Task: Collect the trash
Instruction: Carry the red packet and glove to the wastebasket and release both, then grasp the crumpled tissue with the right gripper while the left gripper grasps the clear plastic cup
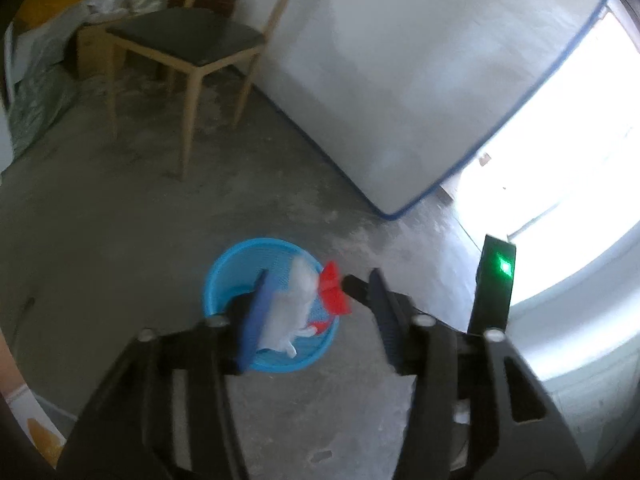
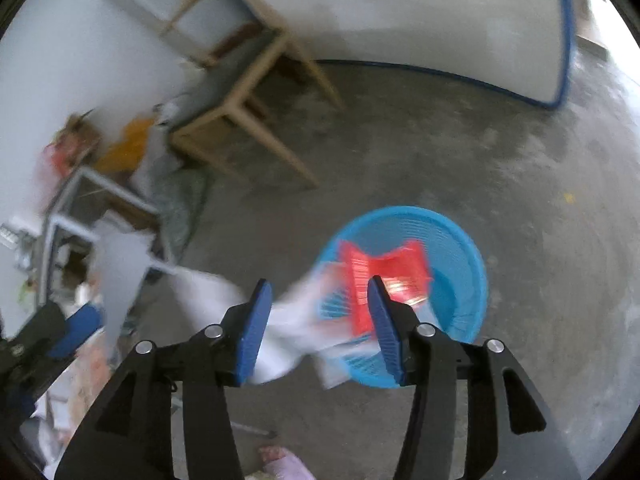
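A blue mesh basket (image 1: 224,276) stands on the concrete floor; it also shows in the right wrist view (image 2: 460,252). A white plastic bag (image 1: 290,312) and a red wrapper (image 1: 334,290) hang over the basket between my left gripper's (image 1: 318,280) spread blue fingers. In the right wrist view the white bag (image 2: 296,316) and red wrapper (image 2: 384,264) are blurred over the basket's rim, between my right gripper's (image 2: 320,286) spread fingers, not pinched by them. Both grippers are open above the basket. The other gripper (image 2: 60,336) shows at the lower left.
A wooden chair (image 1: 188,44) stands on the floor behind the basket, also in the right wrist view (image 2: 244,92). A white mattress with blue edging (image 1: 400,80) leans at the right. Bags and boxes (image 1: 48,60) pile at the far left. A metal frame with clutter (image 2: 80,216) stands at the left.
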A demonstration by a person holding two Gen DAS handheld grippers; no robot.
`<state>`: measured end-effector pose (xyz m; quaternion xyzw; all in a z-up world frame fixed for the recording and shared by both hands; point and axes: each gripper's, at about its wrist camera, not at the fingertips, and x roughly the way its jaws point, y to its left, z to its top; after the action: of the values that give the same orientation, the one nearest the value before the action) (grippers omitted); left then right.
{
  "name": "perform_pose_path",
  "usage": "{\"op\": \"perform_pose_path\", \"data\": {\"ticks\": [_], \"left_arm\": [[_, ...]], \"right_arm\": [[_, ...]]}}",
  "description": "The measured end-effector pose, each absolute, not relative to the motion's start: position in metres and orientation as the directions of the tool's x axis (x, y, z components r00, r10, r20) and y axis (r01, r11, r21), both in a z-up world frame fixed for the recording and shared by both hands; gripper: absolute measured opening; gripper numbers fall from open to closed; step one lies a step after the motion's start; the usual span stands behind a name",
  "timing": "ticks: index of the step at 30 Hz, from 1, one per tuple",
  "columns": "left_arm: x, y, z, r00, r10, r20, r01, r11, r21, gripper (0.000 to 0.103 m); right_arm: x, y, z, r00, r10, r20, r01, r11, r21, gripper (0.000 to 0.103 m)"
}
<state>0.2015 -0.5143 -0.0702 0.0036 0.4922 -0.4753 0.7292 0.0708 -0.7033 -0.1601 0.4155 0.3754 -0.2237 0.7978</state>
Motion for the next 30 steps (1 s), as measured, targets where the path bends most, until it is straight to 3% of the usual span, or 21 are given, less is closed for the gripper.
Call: {"op": "perform_pose_path", "data": {"ticks": [3,7,14,21,30], "left_arm": [[0.203,-0.497,-0.069,0.049,-0.713,-0.700,0.687,0.533,-0.494,0.056],[0.202,-0.472,-0.050,0.088,-0.734,-0.674,0.704,0.524,-0.479,0.059],[0.189,-0.398,-0.011,0.200,-0.751,-0.630,0.716,0.550,-0.429,0.071],[0.161,-0.293,0.011,0.423,-0.649,-0.632,0.681,0.688,-0.251,0.077],[0.159,-0.155,0.016,0.529,-0.535,-0.659,0.527,0.816,-0.239,0.077]], "right_arm": [[0.062,-0.704,-0.173,0.613,-0.046,-0.789,0.680,0.540,0.497,0.049],[0.056,-0.697,-0.177,0.609,-0.041,-0.792,0.673,0.556,0.488,0.049],[0.045,-0.669,-0.139,0.648,-0.030,-0.761,0.601,0.633,0.487,0.049],[0.058,-0.616,-0.075,0.687,0.026,-0.726,0.464,0.753,0.466,0.054],[0.097,-0.522,-0.008,0.707,0.196,-0.679,0.232,0.843,0.485,0.057]]}}
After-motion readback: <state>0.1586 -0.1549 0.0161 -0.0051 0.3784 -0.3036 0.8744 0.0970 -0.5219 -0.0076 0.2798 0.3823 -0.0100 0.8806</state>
